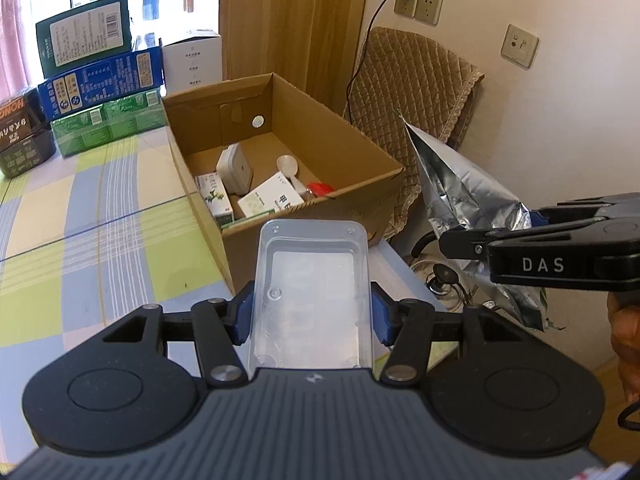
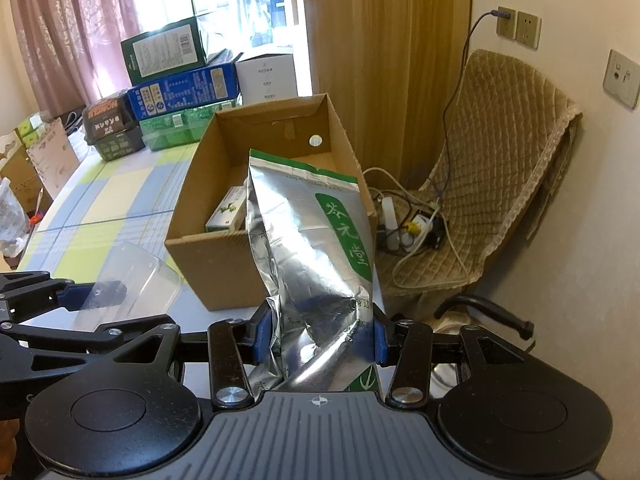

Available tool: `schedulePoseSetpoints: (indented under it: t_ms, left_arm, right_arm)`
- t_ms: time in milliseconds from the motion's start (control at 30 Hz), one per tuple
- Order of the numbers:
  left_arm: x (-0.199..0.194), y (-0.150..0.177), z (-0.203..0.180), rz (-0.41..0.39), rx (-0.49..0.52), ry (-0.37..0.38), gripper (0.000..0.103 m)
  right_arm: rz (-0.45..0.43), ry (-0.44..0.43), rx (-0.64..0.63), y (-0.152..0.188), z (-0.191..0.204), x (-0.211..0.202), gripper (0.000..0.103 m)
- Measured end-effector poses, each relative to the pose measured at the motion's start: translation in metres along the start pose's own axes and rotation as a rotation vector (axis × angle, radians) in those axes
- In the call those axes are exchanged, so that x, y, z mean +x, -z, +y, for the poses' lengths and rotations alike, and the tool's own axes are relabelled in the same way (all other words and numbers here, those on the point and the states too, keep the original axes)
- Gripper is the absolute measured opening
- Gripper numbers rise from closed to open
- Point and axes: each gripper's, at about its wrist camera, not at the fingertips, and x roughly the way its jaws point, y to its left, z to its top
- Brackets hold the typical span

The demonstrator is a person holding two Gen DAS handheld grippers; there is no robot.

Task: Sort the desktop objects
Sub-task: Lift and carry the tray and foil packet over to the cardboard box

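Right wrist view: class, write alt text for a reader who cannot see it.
The right gripper is shut on a crinkled silver foil bag with a green label, held upright before an open cardboard box on a checked tablecloth. At left, the left gripper holds a clear plastic tray.

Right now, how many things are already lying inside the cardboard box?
5 visible in the cardboard box: a white device, a green-and-white carton, a white packet, a white spoon, and something red. The near wall may hide more.
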Motion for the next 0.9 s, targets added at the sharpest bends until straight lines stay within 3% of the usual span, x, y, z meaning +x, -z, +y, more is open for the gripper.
schedulePoseSetpoints:
  t_ms: [900]
  left_arm:
    - [0.023,-0.071,0.033,-0.055,-0.039,-0.039,0.051]
  right_arm:
    - [0.014,-0.032,-0.098,-0.071,0.011,0.049,0.044]
